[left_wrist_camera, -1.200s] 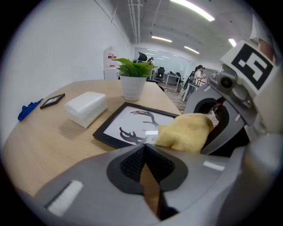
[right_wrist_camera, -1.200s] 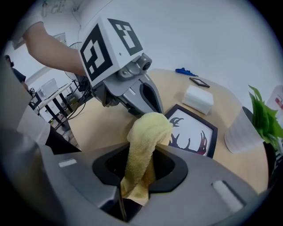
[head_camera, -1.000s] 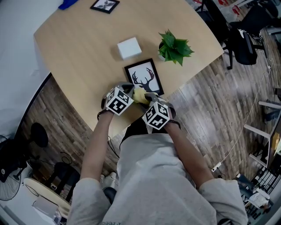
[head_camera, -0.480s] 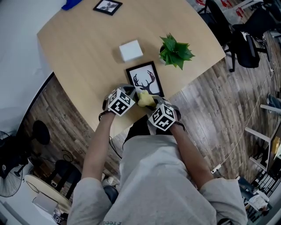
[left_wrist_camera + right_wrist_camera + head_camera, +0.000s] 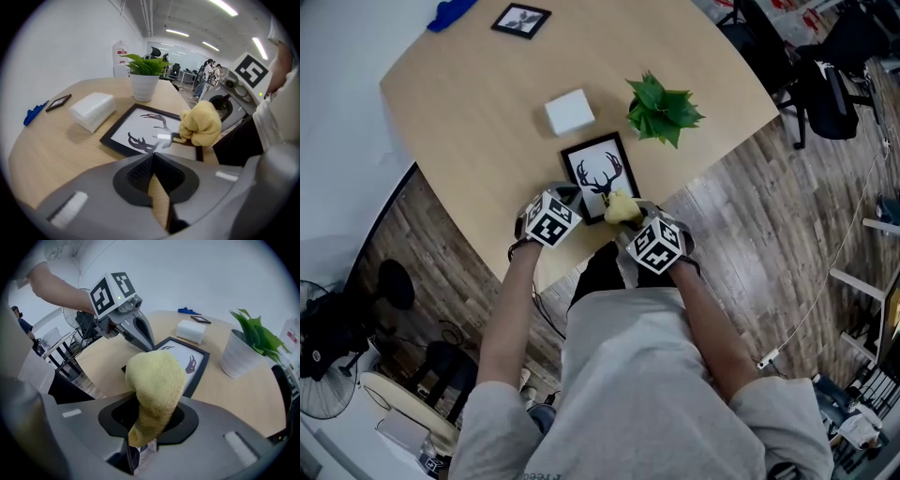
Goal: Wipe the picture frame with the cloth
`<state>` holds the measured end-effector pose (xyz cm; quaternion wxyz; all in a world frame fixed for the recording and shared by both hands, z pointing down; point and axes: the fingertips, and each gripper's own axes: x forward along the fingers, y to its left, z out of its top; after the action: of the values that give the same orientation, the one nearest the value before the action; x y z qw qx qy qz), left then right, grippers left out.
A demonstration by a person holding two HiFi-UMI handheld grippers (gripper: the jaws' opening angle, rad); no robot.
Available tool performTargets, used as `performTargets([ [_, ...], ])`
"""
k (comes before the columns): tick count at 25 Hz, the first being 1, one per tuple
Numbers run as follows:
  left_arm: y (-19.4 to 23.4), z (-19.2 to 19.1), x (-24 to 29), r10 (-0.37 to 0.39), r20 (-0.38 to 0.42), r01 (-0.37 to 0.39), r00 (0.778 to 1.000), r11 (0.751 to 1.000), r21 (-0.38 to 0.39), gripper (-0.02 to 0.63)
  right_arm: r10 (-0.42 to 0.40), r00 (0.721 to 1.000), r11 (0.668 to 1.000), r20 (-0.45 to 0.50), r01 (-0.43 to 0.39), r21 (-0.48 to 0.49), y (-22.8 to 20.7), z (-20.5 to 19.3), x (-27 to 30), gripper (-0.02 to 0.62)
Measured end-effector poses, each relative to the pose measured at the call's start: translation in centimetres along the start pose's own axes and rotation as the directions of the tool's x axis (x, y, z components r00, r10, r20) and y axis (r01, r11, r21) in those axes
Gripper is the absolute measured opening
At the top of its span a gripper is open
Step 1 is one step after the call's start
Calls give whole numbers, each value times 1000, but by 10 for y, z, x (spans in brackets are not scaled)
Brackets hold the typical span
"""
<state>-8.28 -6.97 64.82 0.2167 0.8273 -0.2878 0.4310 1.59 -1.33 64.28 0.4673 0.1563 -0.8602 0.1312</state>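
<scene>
Cloth sat bunched in our right gripper fingers, over near right corner of picture frame, flat near surface edge. Left gripper fingers closed on nothing, by near left corner. We judged frame unpinned: wipe could skid it.

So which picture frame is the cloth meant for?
On the wooden table, by the edge nearest the person, in front of the potted plant and white block. It's the black frame showing deer antlers, yellow cloth at its corner; the other frame lies at the far edge.
</scene>
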Motion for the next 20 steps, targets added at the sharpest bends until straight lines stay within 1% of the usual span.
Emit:
performTargets([
  [3,3,1,0,28,8,-28,1000,1000,-14,52,-29,999,999,14,29,18,-15,-10,-7,100],
  [6,1,1,2,52,-2,-52,999,998,-28,52,-47,999,999,17,47,28,-23,-22,-14,98],
  [9,3,0,1,70,-11,-70,997,996,-59,52,-70,997,997,18,69,35,-30,-30,-21,97],
  [13,5,2,0,120,0,-119,993,986,-119,52,-92,994,991,57,86,100,-40,-38,-36,95],
  [15,1,2,3,154,0,-152,988,980,-130,52,-92,993,988,76,81,132,-42,-43,-44,95],
  [17,-1,-1,0,203,5,-200,979,968,-151,52,-92,990,985,103,75,157,-41,-44,-50,95],
  [18,0,0,-7,235,19,-228,972,957,-180,52,-93,988,984,123,73,163,-41,-42,-53,95],
  [20,5,5,-25,310,65,-283,948,921,-267,52,-101,981,986,169,75,151,-47,-34,-60,95],
])
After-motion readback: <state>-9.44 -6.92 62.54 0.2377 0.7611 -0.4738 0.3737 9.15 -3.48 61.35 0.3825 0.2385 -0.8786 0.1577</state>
